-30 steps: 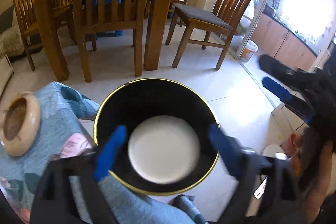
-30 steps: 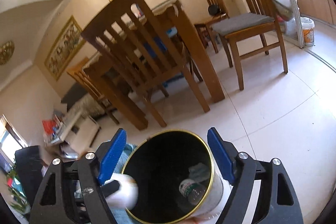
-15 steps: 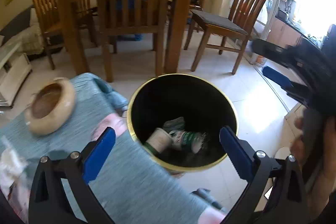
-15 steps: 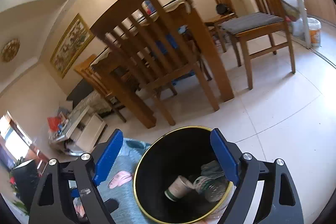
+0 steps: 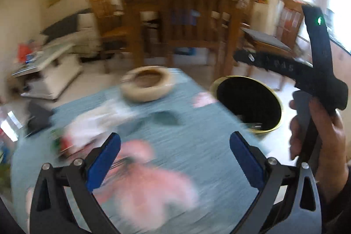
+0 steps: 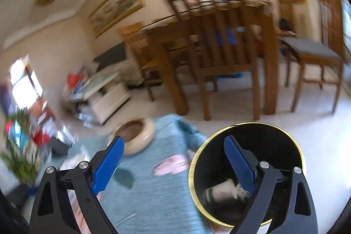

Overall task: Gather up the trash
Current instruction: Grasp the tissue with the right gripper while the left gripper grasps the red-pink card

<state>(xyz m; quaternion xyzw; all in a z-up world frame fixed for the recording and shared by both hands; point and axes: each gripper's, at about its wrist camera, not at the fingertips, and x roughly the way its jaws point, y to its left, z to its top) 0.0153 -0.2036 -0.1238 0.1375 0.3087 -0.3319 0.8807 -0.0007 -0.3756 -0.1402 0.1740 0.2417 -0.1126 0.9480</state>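
nearest, in the left wrist view: left gripper (image 5: 175, 159) spread wide, blue pads apart, nothing between them, only the blue flowered tablecloth (image 5: 197, 124) below. up and to the left of those pads, on the cloth, a blurred white and red heap of trash (image 5: 87, 131); too smeared to tell its long axis or its exact make-up. likely the next thing to fetch, and closest to the left gripper.

in the right wrist view: right gripper (image 6: 173, 166) with jaws opening, empty, its right-hand pad over the mouth of the black bin (image 6: 285, 146). inside the bin, a paper cup (image 6: 221, 190) on its side beside other scraps.

farther out: beige bowl (image 5: 145, 86) near the far edge of the cloth, between heap and bin. bin just off the table's right edge, well apart from the heap.

beyond: wooden chairs (image 6: 219, 41) and dining table.
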